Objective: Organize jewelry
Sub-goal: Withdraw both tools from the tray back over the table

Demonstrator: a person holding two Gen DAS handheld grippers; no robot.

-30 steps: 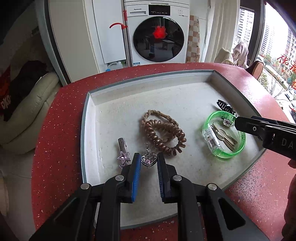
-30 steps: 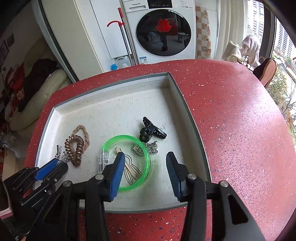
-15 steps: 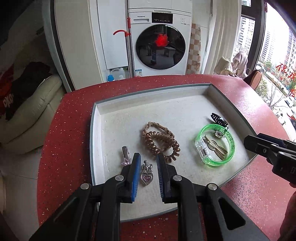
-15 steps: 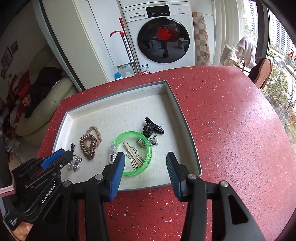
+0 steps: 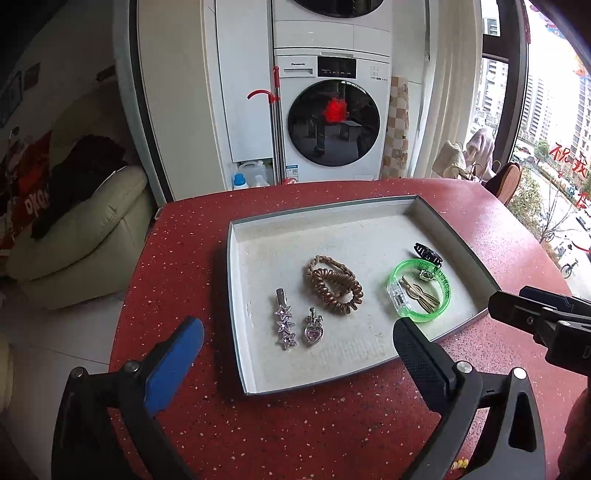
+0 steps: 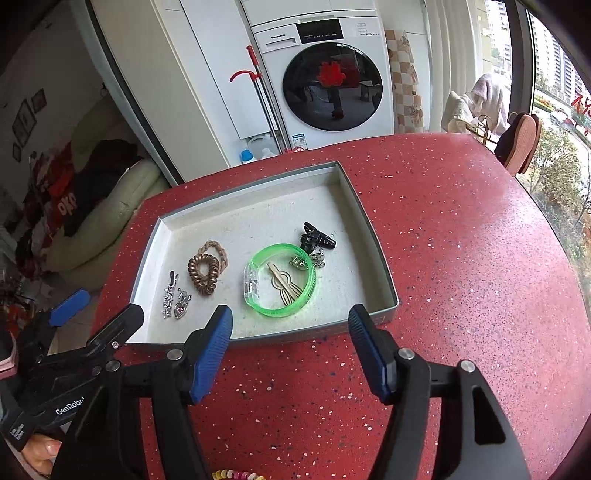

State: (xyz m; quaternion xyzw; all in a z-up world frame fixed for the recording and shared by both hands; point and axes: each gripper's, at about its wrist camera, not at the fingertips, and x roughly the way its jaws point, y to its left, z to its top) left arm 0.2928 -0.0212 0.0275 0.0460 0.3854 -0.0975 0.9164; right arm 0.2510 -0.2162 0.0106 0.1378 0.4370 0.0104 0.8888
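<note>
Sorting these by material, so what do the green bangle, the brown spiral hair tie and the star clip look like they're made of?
Green bangle: translucent glossy plastic, probably; the tray shows through it.
Brown spiral hair tie: coiled plastic cord with a shiny bronze sheen, it seems.
Star clip: silvery metal with sparkling clear stones, likely rhinestones; too small to confirm.

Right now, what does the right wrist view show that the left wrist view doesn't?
Only the right wrist view shows a colourful coil tie on the red table at its bottom edge. Only the left wrist view shows the second appliance stacked on the washing machine. Both show the tray with the green bangle, brown coil tie, star clip and heart pendant.
</note>
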